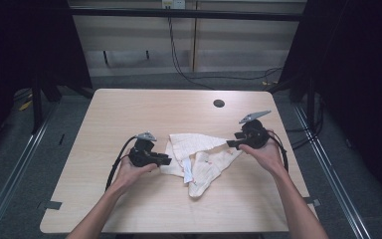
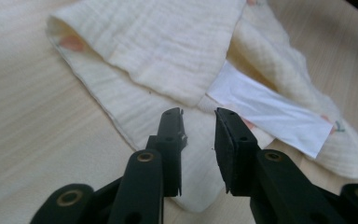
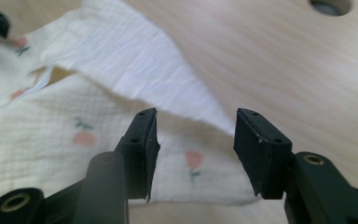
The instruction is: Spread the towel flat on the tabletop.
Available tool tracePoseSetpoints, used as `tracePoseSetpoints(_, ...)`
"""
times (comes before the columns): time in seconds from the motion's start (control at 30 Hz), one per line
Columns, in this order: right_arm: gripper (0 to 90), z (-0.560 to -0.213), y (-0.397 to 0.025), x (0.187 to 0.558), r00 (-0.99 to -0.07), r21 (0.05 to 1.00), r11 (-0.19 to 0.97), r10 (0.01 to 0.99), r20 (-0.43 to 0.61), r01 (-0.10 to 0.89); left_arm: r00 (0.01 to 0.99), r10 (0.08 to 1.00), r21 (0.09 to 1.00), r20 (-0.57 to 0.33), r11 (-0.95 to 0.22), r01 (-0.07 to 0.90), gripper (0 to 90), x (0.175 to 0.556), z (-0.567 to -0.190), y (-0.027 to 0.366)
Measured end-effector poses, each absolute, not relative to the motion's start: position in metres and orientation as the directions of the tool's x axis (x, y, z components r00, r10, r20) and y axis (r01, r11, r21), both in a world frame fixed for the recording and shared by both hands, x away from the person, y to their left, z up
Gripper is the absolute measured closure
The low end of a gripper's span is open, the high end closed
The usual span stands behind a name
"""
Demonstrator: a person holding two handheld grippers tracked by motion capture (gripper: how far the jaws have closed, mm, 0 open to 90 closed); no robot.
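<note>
A cream cloth point(image 1: 201, 158) with small printed fruit marks and a white label point(image 1: 187, 172) lies crumpled in the middle of the wooden table point(image 1: 144, 109). My left gripper point(image 1: 168, 160) sits at the cloth's left edge, open, its jaws just above the fabric point(image 2: 135, 42) with nothing between them. The white label point(image 2: 270, 109) lies a little beyond the left jaws. My right gripper point(image 1: 230, 144) is at the cloth's right corner, open wide, with the cloth's corner point(image 3: 191, 161) lying under the gap between the jaws.
A round cable hole point(image 1: 219, 103) is in the table's far side, also seen as a dark hole point(image 3: 330, 5) in the right gripper view. Bare wood surrounds the cloth. Black cables trail on the floor behind the table.
</note>
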State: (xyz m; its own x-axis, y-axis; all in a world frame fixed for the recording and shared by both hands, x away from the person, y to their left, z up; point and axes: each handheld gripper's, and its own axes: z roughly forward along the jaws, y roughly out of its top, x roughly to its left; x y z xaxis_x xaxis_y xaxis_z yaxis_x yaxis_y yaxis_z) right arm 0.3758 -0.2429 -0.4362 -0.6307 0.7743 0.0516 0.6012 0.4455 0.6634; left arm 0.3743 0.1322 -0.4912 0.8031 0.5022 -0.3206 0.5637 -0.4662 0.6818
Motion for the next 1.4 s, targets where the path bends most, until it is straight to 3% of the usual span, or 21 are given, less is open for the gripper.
tracePoseSetpoints(0.13,50.1,-0.450,-0.235,0.353,-0.670,0.658,0.453,0.735,0.107,0.602,0.826,0.484,0.673,-0.289,-0.511,0.534,65.7,0.368,-0.500,0.128)
tracePoseSetpoints(0.33,49.2,-0.470,-0.227,0.331,-0.693,0.653,0.455,0.705,0.150,0.605,0.855,0.455,0.674,-0.250,-0.551,0.491,73.7,0.358,-0.500,0.126)
tracePoseSetpoints(0.47,47.1,-0.479,-0.214,0.321,-0.717,0.654,0.464,0.675,0.175,0.597,0.868,0.441,0.688,-0.226,-0.559,0.463,73.3,0.346,-0.500,0.128)
tracePoseSetpoints(0.57,47.3,-0.485,-0.202,0.316,-0.726,0.644,0.499,0.676,0.130,0.580,0.872,0.447,0.701,-0.202,-0.556,0.447,70.9,0.339,-0.501,0.129)
tracePoseSetpoints(0.7,62.3,-0.494,-0.193,0.314,-0.735,0.640,0.541,0.676,0.056,0.546,0.882,0.442,0.684,-0.165,-0.593,0.425,82.6,0.335,-0.499,0.129)
tracePoseSetpoints(0.77,81.8,-0.493,-0.192,0.312,-0.739,0.642,0.541,0.671,0.058,0.542,0.882,0.437,0.667,-0.178,-0.605,0.434,87.9,0.334,-0.497,0.133)
tracePoseSetpoints(0.83,86.8,-0.494,-0.195,0.311,-0.746,0.646,0.545,0.663,0.058,0.534,0.879,0.438,0.662,-0.185,-0.606,0.441,89.1,0.332,-0.496,0.138)
tracePoseSetpoints(1.1,87.8,-0.489,-0.227,0.313,-0.712,0.625,0.525,0.699,0.072,0.578,0.872,0.435,0.637,-0.223,-0.613,0.468,89.4,0.317,-0.494,0.158)
tracePoseSetpoints(1.33,85.4,-0.487,-0.236,0.306,-0.737,0.627,0.535,0.670,0.094,0.566,0.887,0.393,0.613,-0.242,-0.647,0.454,89.0,0.290,-0.491,0.168)
tracePoseSetpoints(1.4,80.9,-0.487,-0.233,0.303,-0.740,0.620,0.549,0.668,0.077,0.560,0.885,0.399,0.627,-0.239,-0.632,0.455,83.5,0.289,-0.489,0.167)
